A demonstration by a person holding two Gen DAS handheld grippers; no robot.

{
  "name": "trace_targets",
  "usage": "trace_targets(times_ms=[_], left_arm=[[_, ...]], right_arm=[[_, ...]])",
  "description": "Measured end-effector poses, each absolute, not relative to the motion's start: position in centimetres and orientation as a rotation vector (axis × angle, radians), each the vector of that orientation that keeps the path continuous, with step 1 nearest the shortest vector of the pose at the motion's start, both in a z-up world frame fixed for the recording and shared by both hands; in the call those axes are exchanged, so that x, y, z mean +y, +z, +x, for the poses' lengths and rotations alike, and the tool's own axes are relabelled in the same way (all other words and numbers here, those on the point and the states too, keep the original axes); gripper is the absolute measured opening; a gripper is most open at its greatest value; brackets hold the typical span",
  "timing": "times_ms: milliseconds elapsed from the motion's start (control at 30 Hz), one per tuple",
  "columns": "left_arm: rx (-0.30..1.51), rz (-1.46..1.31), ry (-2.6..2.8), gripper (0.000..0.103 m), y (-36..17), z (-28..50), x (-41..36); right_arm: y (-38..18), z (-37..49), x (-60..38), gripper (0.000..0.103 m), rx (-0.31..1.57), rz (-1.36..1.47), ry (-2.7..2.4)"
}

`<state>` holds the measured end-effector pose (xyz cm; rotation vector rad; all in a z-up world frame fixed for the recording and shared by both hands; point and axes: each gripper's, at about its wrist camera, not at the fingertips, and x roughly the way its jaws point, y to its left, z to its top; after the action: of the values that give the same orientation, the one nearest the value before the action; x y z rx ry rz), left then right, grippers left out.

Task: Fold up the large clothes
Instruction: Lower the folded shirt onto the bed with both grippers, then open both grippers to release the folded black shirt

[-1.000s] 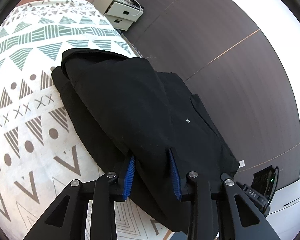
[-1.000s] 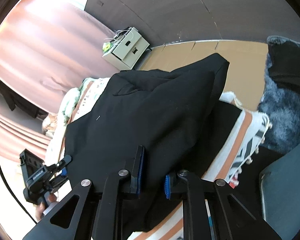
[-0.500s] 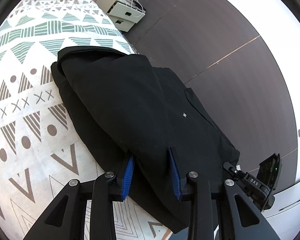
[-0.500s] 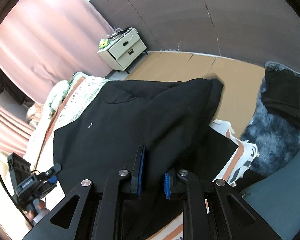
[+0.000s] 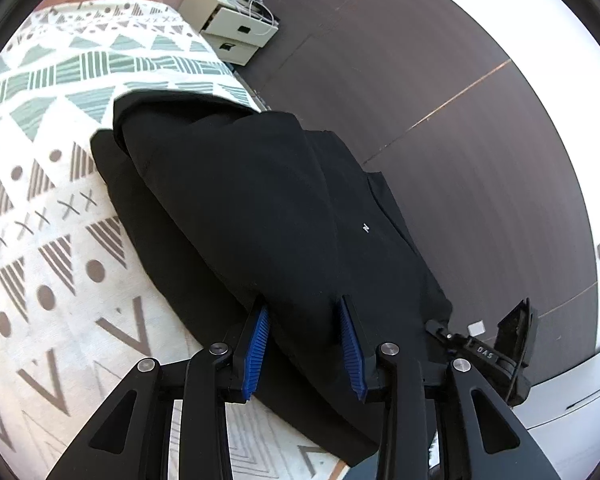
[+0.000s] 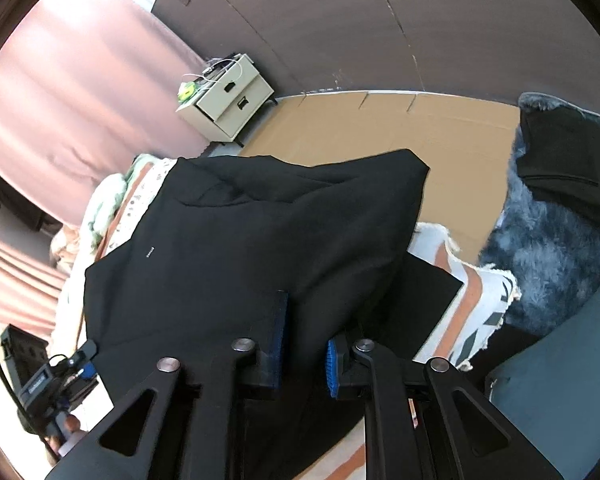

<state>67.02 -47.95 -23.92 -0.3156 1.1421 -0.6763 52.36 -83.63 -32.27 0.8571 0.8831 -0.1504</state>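
- The black garment [image 5: 268,216] lies on the bed's patterned blanket [image 5: 40,208], near the side of the bed that faces the dark wall [image 5: 460,92]; its upper layer is raised off the blanket and held by both tools.
- Left tool [image 5: 303,344]: its blue-padded fingers [image 5: 256,344] stand apart with a thick bunch of the garment's cloth between them. The cloth hides the inner faces of the pads, so I cannot tell whether they actually clamp it.
- Right tool [image 6: 303,346]: its fingers are closer together, pinching a fold of the garment. The cloth drapes over the fingertips and hides where they meet.
- In the left wrist view the garment's near lower corner is cut off by the tool frame. Its far end, away from the tool, is a soft rounded fold whose edge is hard to trace, black on black.
- A small white mark on the garment shows in both views, too small to read.
- In the right wrist view the garment covers most of the blanket. Only a fringed orange-striped edge shows, on the side toward a blue-grey furry throw [image 6: 548,248] carrying another dark folded piece [image 6: 564,168].
- Open blanket spreads on the garment's side away from the wall.
- Beyond the garment's far end stand a pale bedside cabinet [image 6: 228,104] and pink curtains [image 6: 72,92], with bare tan floor [image 6: 420,128] between the cabinet and the throw.
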Motion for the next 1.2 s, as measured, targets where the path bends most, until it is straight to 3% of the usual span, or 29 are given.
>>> trace_targets(times_ms=[100, 300, 433, 600, 700, 833, 1200], left_arm=[[1.127, -0.309, -0.640, 0.053, -23.0, 67.0, -47.0], [1.052, -0.302, -0.597, 0.080, -19.6, 66.1, -44.7], [1.024, -0.262, -0.584, 0.082, -17.4, 64.3, -43.7], [0.979, -0.185, -0.583, 0.091, -14.7, 61.3, -42.6], [0.943, -0.146, -0.563, 0.100, -12.7, 59.1, -41.8], [0.897, -0.111, -0.543, 0.102, -9.8, 56.4, -40.6], [0.785, -0.041, -0.524, 0.103, -3.1, 47.9, -36.8]], right_arm=[[-31.3, 51.4, -83.1, 0.050, 0.908, 0.809, -0.182], [-29.2, 48.9, -81.7, 0.053, 0.905, 0.785, -0.149], [-27.5, 47.3, -80.0, 0.057, 0.894, 0.767, -0.109], [-24.3, 45.2, -78.3, 0.083, 0.860, 0.711, -0.098], [-22.5, 43.9, -77.6, 0.088, 0.843, 0.683, -0.103], [-20.9, 42.2, -76.9, 0.101, 0.819, 0.691, -0.086], [-17.0, 37.3, -73.5, 0.103, 0.746, 0.654, -0.068]])
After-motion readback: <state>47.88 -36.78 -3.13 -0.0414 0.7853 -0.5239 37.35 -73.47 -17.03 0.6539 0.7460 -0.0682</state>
